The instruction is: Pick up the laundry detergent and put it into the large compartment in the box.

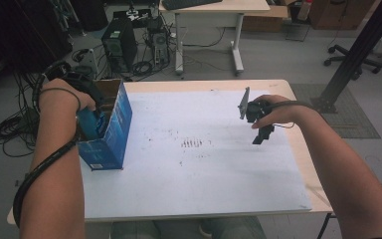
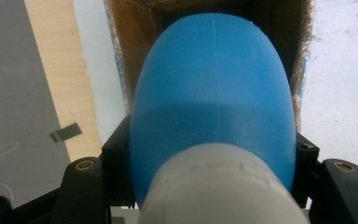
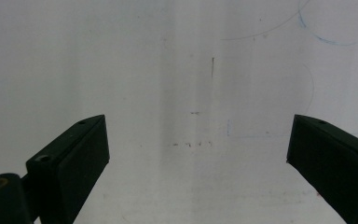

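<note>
At the left edge of the table (image 1: 278, 87) stands one blue cardboard box (image 1: 110, 134), open at the top and tilted a little. The left gripper (image 1: 93, 115) reaches into the box's mouth. In the left gripper view its two black jaws press on either side of one blue egg-shaped bulb (image 2: 214, 93), which has a white neck at the end nearest the camera; the bulb's rounded end sits inside the brown interior of the box. One white sheet (image 1: 194, 169) covers most of the tabletop, marked with faint scribbles near its middle. To the right, the right gripper (image 1: 260, 135) hangs above the sheet, well apart from the box. In the right gripper view its two jaws stand wide apart with only the sheet between them.
</note>
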A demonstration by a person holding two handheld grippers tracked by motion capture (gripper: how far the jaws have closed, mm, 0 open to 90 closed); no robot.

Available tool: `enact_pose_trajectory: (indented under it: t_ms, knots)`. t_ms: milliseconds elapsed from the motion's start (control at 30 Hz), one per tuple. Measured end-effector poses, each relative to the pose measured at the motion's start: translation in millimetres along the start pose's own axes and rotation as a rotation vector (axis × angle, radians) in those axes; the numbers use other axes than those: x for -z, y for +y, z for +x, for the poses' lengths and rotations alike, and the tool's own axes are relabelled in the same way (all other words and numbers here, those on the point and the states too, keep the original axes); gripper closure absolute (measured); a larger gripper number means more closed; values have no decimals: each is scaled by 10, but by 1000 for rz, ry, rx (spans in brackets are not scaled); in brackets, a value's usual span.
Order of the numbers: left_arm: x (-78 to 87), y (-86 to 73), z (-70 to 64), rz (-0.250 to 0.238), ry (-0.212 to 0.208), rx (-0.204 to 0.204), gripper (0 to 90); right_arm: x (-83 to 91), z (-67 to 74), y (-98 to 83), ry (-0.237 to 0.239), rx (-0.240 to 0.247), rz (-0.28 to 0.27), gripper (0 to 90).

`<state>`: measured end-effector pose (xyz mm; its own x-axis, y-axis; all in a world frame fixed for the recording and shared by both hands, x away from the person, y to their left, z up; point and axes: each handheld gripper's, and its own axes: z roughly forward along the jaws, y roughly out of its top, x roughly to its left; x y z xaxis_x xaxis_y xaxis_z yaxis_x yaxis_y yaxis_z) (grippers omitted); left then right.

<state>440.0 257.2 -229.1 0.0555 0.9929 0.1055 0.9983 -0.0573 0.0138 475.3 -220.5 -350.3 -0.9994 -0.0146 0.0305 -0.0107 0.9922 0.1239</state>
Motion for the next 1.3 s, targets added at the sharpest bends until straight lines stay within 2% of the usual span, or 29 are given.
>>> enact_pose_trajectory:
  t_ms: [633, 1300]
  knots:
    - [-312, 4, -34, 25, -12, -5, 381, -3, 15, 1, 1, -5, 8, 54]
    - [-491, 6, -59, 20, -28, -1, 380, -60, 18, -2, 7, 4, 4, 53]
